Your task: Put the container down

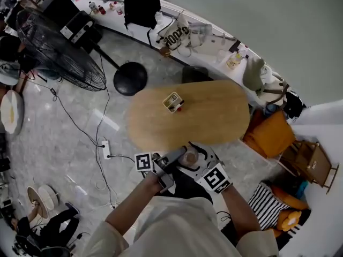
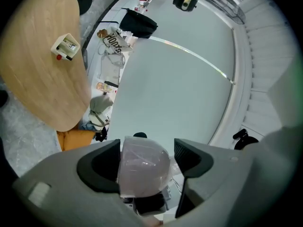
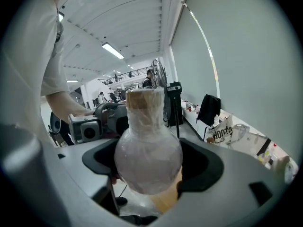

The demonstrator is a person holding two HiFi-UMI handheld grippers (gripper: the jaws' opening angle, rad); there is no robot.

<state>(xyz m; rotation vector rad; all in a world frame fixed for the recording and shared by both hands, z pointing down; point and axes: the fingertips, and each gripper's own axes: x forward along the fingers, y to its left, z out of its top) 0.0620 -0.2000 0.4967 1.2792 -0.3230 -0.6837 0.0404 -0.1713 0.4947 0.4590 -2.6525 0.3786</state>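
The container point(image 3: 147, 155) is a round-bellied flask wrapped in clear film, with a cork-coloured neck point(image 3: 145, 105). My right gripper point(image 3: 151, 167) is shut on its belly, with both pads against the film. My left gripper point(image 2: 146, 161) closes round the film-wrapped upper part point(image 2: 144, 167). One pad presses on it and the other sits at the film's edge. In the head view both grippers, left point(image 1: 172, 164) and right point(image 1: 199, 164), hold the container point(image 1: 189, 157) in the air just above the near edge of the oval wooden table point(image 1: 214, 116).
A small white box point(image 1: 173, 101) with a red bit beside it lies near the table's middle. A standing fan point(image 1: 59, 47), floor cables with a power strip point(image 1: 105, 149), and a cluttered counter point(image 1: 187, 33) surround the table. An orange seat point(image 1: 270, 135) stands at the right.
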